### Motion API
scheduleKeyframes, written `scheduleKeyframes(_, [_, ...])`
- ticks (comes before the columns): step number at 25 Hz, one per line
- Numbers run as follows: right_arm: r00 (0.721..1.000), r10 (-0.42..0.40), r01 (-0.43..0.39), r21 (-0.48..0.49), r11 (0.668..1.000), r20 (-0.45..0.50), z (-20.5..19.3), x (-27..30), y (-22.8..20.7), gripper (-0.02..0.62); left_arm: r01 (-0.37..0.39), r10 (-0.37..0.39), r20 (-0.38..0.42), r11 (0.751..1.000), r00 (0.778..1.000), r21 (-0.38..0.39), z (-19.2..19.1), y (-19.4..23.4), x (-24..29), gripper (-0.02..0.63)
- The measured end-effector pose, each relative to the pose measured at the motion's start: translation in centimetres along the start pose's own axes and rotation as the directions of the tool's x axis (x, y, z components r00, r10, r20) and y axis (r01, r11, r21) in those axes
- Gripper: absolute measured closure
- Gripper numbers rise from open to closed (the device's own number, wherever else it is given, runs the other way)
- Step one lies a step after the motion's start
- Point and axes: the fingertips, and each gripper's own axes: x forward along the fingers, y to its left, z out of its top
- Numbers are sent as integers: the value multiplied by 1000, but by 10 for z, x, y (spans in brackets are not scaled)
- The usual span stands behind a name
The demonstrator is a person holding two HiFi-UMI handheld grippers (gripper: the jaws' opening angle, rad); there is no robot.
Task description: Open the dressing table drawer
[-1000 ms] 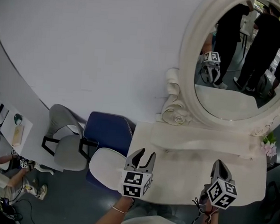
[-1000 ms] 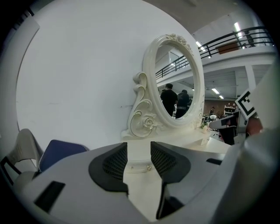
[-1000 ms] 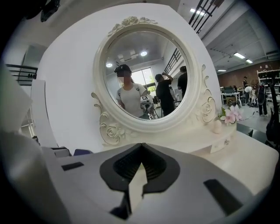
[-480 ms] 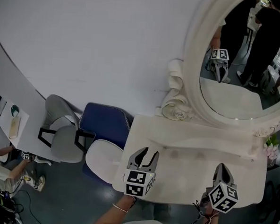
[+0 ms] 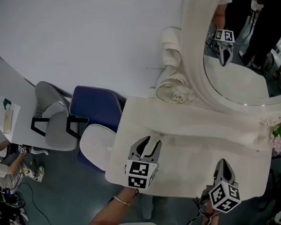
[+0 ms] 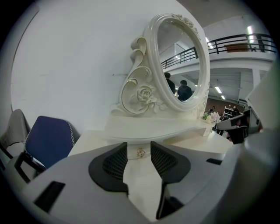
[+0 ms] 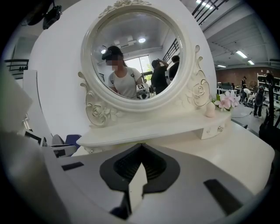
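A cream dressing table (image 5: 190, 153) carries an oval mirror (image 5: 248, 54) on a raised shelf (image 5: 201, 130). Under the shelf's left end is a small drawer front with a gold knob (image 6: 140, 152). My left gripper (image 5: 150, 142) hovers over the tabletop with its jaws open. In the left gripper view the left gripper (image 6: 139, 148) points straight at that knob, which shows in the gap a short way ahead, untouched. My right gripper (image 5: 221, 162) is shut on nothing above the table's front right. In its own view the right gripper (image 7: 141, 146) faces the mirror, and another small drawer (image 7: 216, 129) sits under the shelf's right end.
Pink flowers (image 5: 275, 141) stand at the shelf's right end. Left of the table are a white stool (image 5: 95, 147), a blue chair (image 5: 95, 107) and a grey chair (image 5: 49, 123). The mirror reflects people standing behind me. A white wall backs the table.
The head view has swung left and closer to the table. My left gripper has edged forward toward the shelf, still open. The right gripper stays shut in about the same place.
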Motion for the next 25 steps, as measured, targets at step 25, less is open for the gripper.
scheduleKeyframes(25, [991,-75,78,30,996,-109,-47,-11,-46,588,-67,67,-111,998,992,6,-48,-9,54,440])
